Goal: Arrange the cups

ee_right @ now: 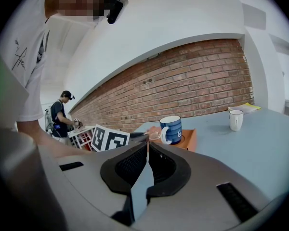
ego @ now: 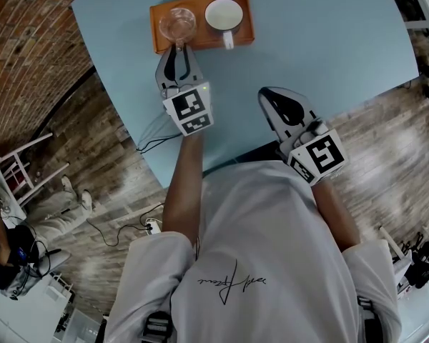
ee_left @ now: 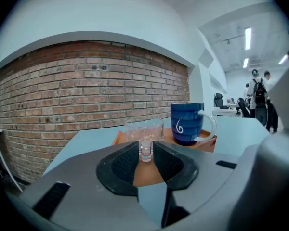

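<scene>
The glass cup [ego: 177, 22] turns its handle [ee_left: 146, 149] straight back between the jaws of the left hand-held gripper [ego: 179, 48], narrowly parted, seemingly not pinching. The right hand-held gripper [ego: 266, 95] is closed, empty, farther off.

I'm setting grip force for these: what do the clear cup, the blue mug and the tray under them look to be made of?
Clear cup: see-through with bright glints, so glass or hard clear plastic; the look doesn't say which.
Blue mug: opaque, glossy blue outside and white inside, so likely glazed ceramic.
Tray: matte orange-brown, possibly wood or plastic.
</scene>
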